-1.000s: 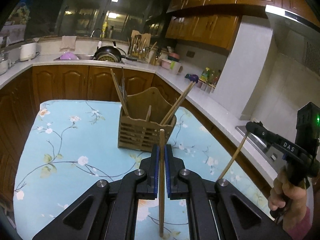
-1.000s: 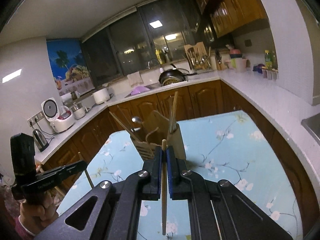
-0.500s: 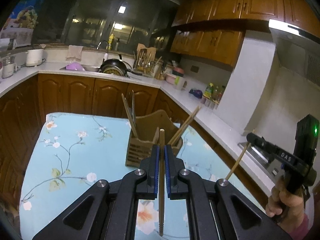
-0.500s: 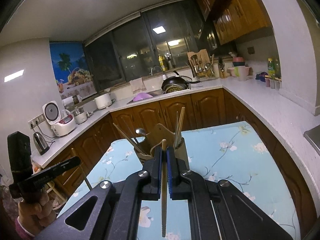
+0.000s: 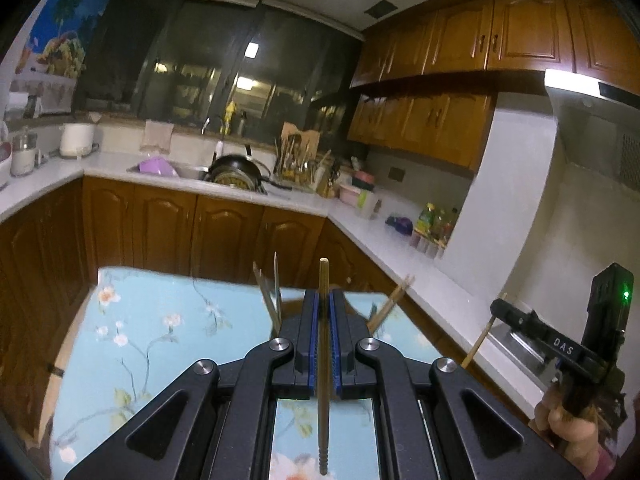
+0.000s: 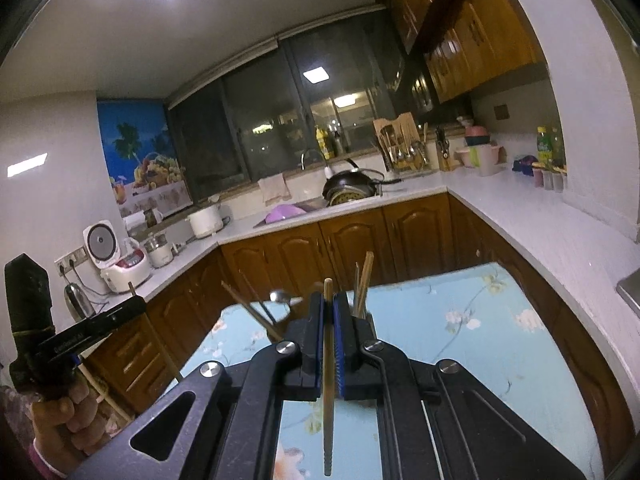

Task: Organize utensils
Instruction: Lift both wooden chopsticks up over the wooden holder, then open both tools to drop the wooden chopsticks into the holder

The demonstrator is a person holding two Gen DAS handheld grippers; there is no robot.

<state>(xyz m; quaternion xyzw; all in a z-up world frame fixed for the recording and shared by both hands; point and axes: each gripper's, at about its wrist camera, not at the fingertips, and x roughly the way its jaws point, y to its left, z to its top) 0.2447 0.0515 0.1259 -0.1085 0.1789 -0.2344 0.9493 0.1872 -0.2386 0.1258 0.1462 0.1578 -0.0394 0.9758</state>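
My left gripper [image 5: 324, 300] is shut on a wooden chopstick [image 5: 323, 364] that stands upright between its blue pads. My right gripper [image 6: 329, 304] is shut on a second wooden chopstick [image 6: 328, 376], also upright. The wooden utensil holder is almost hidden behind the fingers in both views. Only the chopsticks in it [image 5: 267, 292] [image 6: 364, 280] and a spoon [image 6: 280, 297] stick up past them. The right gripper [image 5: 504, 312] with its chopstick shows at the right of the left wrist view. The left gripper [image 6: 132, 304] shows at the left of the right wrist view.
The table has a light blue floral cloth [image 5: 152, 328] [image 6: 460, 320]. Brown cabinets and a white counter [image 5: 360, 236] wrap around behind and to the right, with a sink, a wok [image 5: 236, 170], appliances and bottles. A steel sink edge [image 6: 630, 292] lies at far right.
Both grippers have tilted upward, each keeping its chopstick. The utensil holder has dropped behind the fingers in both views, and more of the ceiling and upper cabinets shows.
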